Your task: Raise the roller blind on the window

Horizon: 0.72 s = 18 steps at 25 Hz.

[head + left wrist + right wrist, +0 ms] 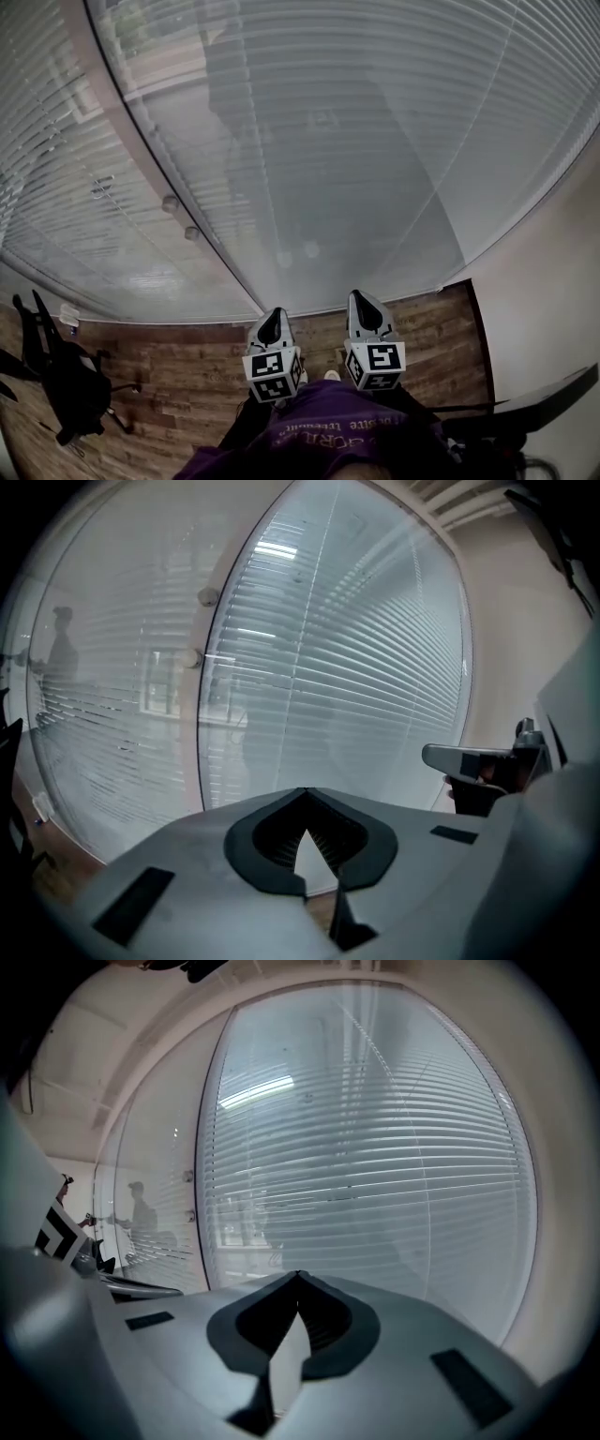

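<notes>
left claw point(305, 791) and right claw point(298, 1275) both pinched shut, empty, side by side. blind point(375, 131) hangs fully lowered just ahead, untouched. i judge raising not begun; the whole lift is left.

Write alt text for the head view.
The left gripper and right gripper, both shut and empty, point side by side at a lowered slatted blind. Below them show a wood floor and the person's purple top.

Blind point(375, 141) top cut off; garment print point(323, 441) unreadable.
</notes>
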{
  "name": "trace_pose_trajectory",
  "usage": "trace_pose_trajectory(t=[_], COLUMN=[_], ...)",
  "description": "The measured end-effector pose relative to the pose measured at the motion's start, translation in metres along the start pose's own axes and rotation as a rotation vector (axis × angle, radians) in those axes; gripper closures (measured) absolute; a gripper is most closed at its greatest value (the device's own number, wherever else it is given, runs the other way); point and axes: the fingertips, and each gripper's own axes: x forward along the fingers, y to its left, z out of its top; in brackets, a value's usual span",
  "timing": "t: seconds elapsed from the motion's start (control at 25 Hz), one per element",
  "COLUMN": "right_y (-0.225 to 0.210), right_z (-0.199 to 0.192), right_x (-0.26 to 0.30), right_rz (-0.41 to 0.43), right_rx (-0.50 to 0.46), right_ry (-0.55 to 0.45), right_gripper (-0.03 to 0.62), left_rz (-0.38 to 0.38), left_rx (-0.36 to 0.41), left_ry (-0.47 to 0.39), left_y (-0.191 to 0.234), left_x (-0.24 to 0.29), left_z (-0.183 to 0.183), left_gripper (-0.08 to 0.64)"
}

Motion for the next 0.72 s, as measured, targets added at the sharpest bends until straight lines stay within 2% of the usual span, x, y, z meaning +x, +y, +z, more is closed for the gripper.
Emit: trace_pose_trajectory(t=[0.44, 0.72], right_y=[0.004, 0.000], right_z=[-0.001, -0.003], right_x=[0.000, 0.002], right_rz=[0.004, -0.010], right_rx=[0.004, 0.014], right_ry=[0.003, 0.005], right_gripper=[0.594, 0.594], left_rz=[0.017, 0.010], left_rx=[-0.010, -0.008], left_ry=[0.039, 0.036], left_y=[0.006, 0.003], left_x=[-0.001, 0.003], left_z=[-0.011, -0.010], left_gripper=[0.560, 0.560])
